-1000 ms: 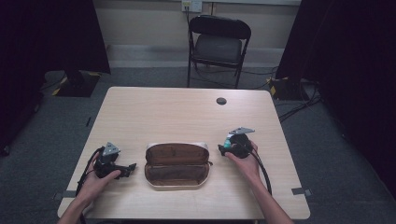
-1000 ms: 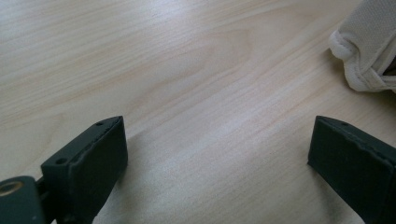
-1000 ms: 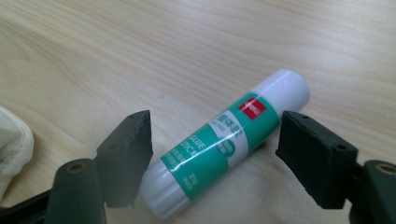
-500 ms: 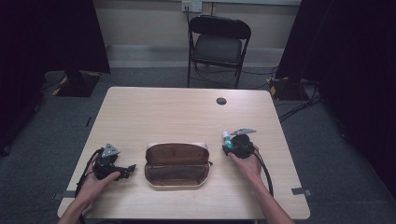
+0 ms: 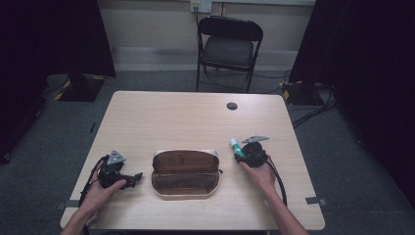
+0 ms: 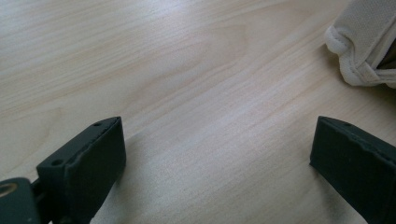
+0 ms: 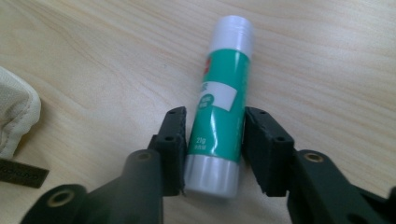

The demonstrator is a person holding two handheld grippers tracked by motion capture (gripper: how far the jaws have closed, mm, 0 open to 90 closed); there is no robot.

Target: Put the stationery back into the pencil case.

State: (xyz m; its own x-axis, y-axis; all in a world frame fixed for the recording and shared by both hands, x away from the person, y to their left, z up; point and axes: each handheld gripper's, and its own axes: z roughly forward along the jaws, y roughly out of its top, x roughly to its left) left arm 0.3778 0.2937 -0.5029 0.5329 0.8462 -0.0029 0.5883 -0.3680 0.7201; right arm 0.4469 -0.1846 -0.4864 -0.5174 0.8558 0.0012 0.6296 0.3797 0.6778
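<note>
A green and white glue stick [image 7: 219, 112] lies on the wooden table [image 5: 195, 117], right of an open pencil case [image 5: 185, 172] with a brown inside and a pale outer fabric. My right gripper [image 7: 215, 116] has just been closing and is now shut on the glue stick [image 5: 235, 145], one black pad pressed against each side of its lower half. In the high view the right gripper [image 5: 241, 152] rests low on the table. Left of the case, my left gripper [image 5: 136, 178] points toward it, and its jaws [image 6: 217, 140] stand wide open over bare wood.
A corner of the case's pale edge [image 6: 362, 42] lies just beyond the left gripper's jaws; another corner [image 7: 14, 116] shows left of the right gripper. A small black round disc [image 5: 232, 105] sits at the far side of the table. A black folding chair [image 5: 229, 46] stands behind it.
The right gripper's jaws have closed onto the glue stick. Both hands have stayed where they were, and the case has not moved.
</note>
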